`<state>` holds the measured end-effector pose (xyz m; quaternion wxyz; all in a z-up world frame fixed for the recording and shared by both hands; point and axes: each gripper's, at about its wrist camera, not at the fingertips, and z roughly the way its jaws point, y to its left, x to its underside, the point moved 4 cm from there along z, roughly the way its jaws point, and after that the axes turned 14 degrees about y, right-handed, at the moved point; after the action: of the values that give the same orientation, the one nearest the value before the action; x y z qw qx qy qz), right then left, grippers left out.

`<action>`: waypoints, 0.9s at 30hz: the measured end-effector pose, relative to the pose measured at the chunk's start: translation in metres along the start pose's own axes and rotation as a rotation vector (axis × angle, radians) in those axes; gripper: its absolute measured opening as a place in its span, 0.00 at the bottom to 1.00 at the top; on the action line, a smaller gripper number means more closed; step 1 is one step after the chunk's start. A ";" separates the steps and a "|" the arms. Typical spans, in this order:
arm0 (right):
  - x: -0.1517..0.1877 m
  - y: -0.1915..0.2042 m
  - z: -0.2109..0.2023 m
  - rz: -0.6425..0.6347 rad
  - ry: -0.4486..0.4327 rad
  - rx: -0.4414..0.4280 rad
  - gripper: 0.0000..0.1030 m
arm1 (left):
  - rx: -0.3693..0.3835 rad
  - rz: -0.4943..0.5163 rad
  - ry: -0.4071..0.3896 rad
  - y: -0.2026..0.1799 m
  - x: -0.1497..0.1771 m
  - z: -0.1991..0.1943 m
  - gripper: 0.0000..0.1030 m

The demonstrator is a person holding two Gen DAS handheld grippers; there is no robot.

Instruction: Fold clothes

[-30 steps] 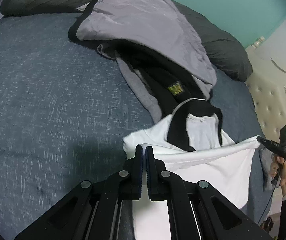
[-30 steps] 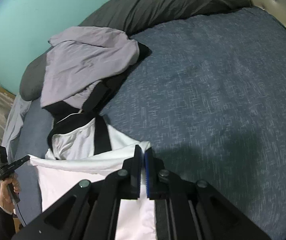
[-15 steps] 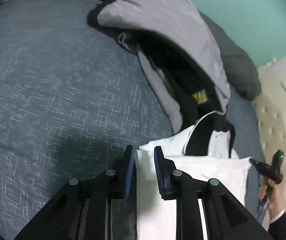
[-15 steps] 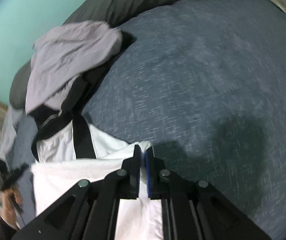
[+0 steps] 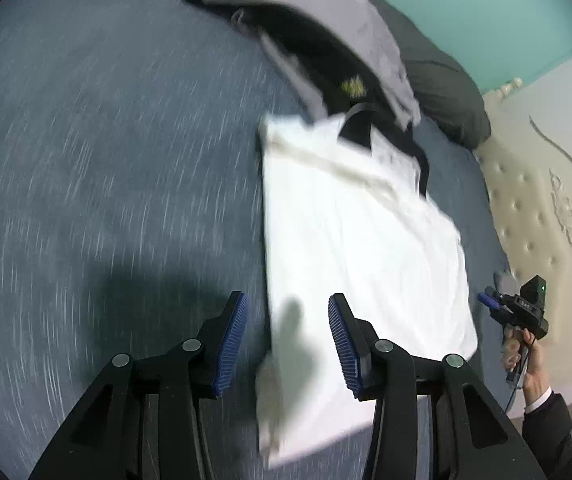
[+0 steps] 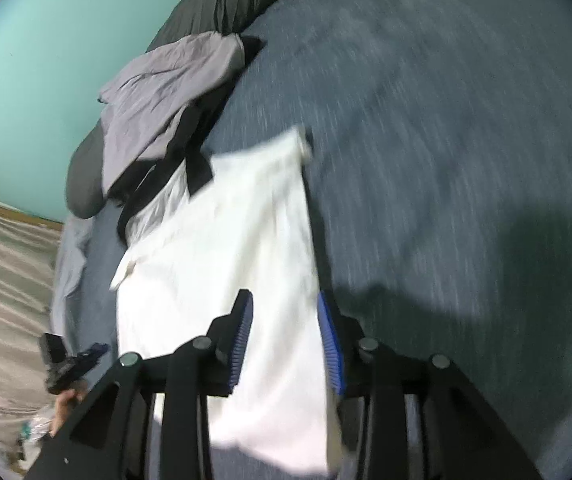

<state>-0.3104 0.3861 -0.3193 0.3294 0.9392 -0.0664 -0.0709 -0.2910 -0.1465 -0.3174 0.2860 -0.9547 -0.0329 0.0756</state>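
Note:
A white shirt (image 5: 358, 232) with a black collar lies folded flat on the blue-grey bed, also seen in the right wrist view as the white shirt (image 6: 222, 248). My left gripper (image 5: 288, 338) hovers over the shirt's near left edge, jaws opening, pads clear of the cloth. My right gripper (image 6: 284, 338) hangs over the shirt's near right edge, jaws opening too, nothing pinched. Each gripper shows small in the other's view, the right gripper (image 5: 486, 300) by the headboard, the left gripper (image 6: 98, 349) held in a hand. Both views are motion-blurred.
A grey and black garment (image 5: 318, 28) lies piled beyond the shirt, with dark pillows (image 5: 442, 92) behind it. A cream tufted headboard (image 5: 542, 208) stands at the right in the left wrist view. The bedspread (image 5: 106, 160) stretches wide to the left. A teal wall (image 6: 46, 60) backs the bed.
Both grippers went from shut on the shirt's folded edge to open, letting it go. They drew back toward the near side, and the shirt now lies flat on the bed.

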 end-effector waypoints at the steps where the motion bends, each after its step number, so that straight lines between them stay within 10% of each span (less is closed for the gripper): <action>1: 0.012 -0.003 0.001 0.000 0.006 0.013 0.33 | 0.003 -0.012 0.008 0.003 0.010 0.001 0.45; 20: 0.096 -0.023 0.020 0.038 0.040 -0.031 0.33 | 0.065 -0.043 0.034 0.011 0.084 0.018 0.45; 27: 0.094 -0.016 0.021 0.011 0.012 -0.050 0.10 | 0.063 -0.030 0.044 0.008 0.082 0.027 0.36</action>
<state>-0.2210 0.3697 -0.3545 0.3535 0.9307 -0.0678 -0.0651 -0.2142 -0.1301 -0.3540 0.3175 -0.9461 -0.0387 0.0512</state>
